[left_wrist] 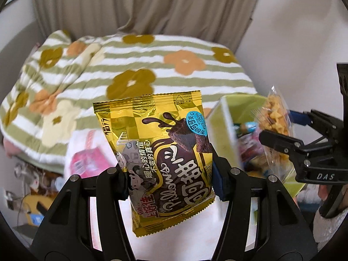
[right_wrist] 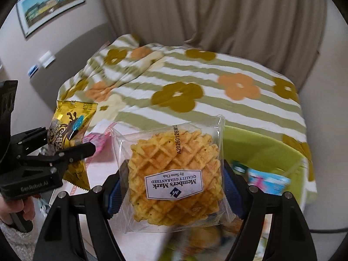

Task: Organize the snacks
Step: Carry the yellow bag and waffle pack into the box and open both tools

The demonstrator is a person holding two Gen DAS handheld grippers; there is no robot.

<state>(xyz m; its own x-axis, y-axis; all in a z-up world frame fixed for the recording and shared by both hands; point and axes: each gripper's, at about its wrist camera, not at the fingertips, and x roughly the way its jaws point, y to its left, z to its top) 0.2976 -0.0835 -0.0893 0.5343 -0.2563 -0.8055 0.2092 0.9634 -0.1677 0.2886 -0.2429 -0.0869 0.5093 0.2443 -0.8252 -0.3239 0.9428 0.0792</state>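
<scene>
My left gripper [left_wrist: 169, 180] is shut on a gold chocolate snack packet [left_wrist: 163, 152] and holds it upright in the air; the packet also shows in the right wrist view [right_wrist: 67, 134]. My right gripper [right_wrist: 174, 184] is shut on a clear-wrapped waffle pack [right_wrist: 174, 174] with a white label, held above the table. In the left wrist view the right gripper [left_wrist: 282, 134] shows at the right with the waffle pack [left_wrist: 276, 117], over a green bin [left_wrist: 241, 106] that holds several snacks.
The green bin [right_wrist: 261, 143] sits to the right, with a blue packet [right_wrist: 267, 180] inside. A pink packet [left_wrist: 87, 161] lies on the white table [left_wrist: 195, 228]. A bed with a flowered striped cover [left_wrist: 130, 69] lies behind, with curtains beyond it.
</scene>
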